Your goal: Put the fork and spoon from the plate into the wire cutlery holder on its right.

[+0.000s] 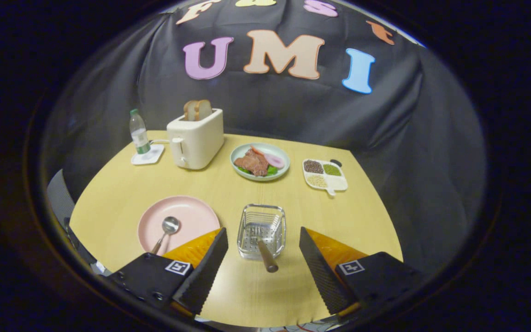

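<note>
A pink plate [191, 216] lies on the wooden table ahead of my left finger, and a metal spoon [168, 229] with a wooden handle rests on it. To the plate's right stands the wire cutlery holder [262, 229]. A wooden handle [267, 257] sticks up out of the holder and leans toward me; its metal end is hidden inside, so I cannot tell which utensil it is. My gripper [263, 258] hovers above the table's near edge, open, its fingers wide apart on either side of the holder with nothing gripped.
At the back of the table stand a white toaster [196, 138] with bread slices, a water bottle [139, 132] on a white coaster, a green plate of food [260, 161] and a divided dish of beans [324, 175]. Black cloth surrounds the table.
</note>
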Motion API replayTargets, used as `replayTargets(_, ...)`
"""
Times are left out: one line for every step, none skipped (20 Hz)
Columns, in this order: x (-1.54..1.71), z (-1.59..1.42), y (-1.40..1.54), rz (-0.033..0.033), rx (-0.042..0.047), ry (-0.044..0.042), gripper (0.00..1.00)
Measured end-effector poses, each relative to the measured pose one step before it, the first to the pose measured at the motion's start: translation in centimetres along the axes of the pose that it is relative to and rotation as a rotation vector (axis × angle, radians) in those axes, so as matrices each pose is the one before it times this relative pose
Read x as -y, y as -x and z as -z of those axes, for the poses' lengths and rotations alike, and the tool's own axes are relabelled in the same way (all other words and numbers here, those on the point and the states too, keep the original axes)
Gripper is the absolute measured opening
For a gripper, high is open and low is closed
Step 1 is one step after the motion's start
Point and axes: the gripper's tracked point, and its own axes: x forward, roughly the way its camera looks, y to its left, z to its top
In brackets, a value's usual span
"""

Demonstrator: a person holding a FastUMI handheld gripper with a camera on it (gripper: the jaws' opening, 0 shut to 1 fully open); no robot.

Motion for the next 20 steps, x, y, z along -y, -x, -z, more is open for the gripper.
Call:
replayTargets(-0.183, -0.329, 0.295, 0.01608, 0.02816, -0.00227, 1.0)
replayTargets(-0.362, -0.302, 0.392, 0.01463, 0.02705, -0.0041, 1.0)
replayTargets(-0.49, -0.162, 0.236, 0.01102, 0.02665, -0.00895, 0.99)
replayTargets(-0.63, -0.141, 0.393, 0.00657, 0.01888, -0.01069, 0.99)
replayTargets(-0.785, 0.068, 0.388, 0.00342, 0.01487, -0.01158, 1.0)
replayTargets(-0.804, 0.086, 0.352, 0.00198, 0.01259, -0.00981, 1.0)
replayTargets(-0.828, 0.197, 0.288, -0.00114, 0.01138, -0.00803, 1.0)
replayTargets(-0.976, 0.177, 0.334, -0.00604, 0.01011, -0.00705, 1.0)
replayTargets(-0.838, 0.195, 0.245, -0.00366, 0.00685, -0.00738, 1.0)
replayTargets(-0.904, 0.337, 0.233, -0.00708, 0.0032, -0.01078, 1.0)
replayTargets(-0.979, 0.449, 0.105, -0.00911, -0.00084, -0.01531, 1.0)
replayTargets(-0.953, 0.66, 0.154, -0.01198, -0.00783, -0.01226, 1.0)
replayTargets(-0.787, 0.958, 0.01, -0.00841, -0.01093, -0.00369, 1.0)
replayTargets(-0.651, 0.985, 0.085, -0.00741, -0.0153, -0.00122, 1.0)
replayTargets(-0.995, 1.169, 0.058, -0.02135, -0.01645, -0.00058, 1.0)
replayTargets(-0.957, 1.143, 0.055, -0.01799, -0.01513, 0.00503, 1.0)
replayTargets(-0.863, 1.332, -0.049, -0.01829, -0.01768, 0.01143, 1.0)
replayTargets(-0.905, 1.115, -0.015, -0.01682, -0.01828, 0.01158, 1.0)
replayTargets(-0.851, 1.076, 0.046, -0.01775, -0.01869, 0.00759, 1.0)
replayTargets(-0.824, 0.962, -0.026, -0.0174, -0.02003, 0.00328, 1.0)
